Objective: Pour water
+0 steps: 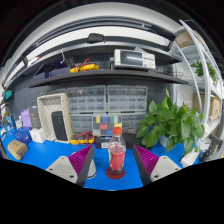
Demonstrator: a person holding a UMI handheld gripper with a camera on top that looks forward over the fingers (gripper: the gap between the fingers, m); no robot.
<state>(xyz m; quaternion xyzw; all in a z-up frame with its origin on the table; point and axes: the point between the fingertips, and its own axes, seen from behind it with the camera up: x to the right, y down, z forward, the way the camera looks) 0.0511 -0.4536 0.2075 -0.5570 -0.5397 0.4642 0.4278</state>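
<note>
Gripping nothing that I can be sure of, my claw [117,160] frames a small bottle [117,155] of reddish liquid between my purple pads [146,158]. I cannot tell whether both fingers press it. It stands on the blue table [40,155], a leafy plant [172,122] beyond.

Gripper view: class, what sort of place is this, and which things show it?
Probably a workshop or lab. A blue table stands before a shelf with equipment, small-parts drawers and a potted plant. A bottle stands between the open gripper fingers.
</note>
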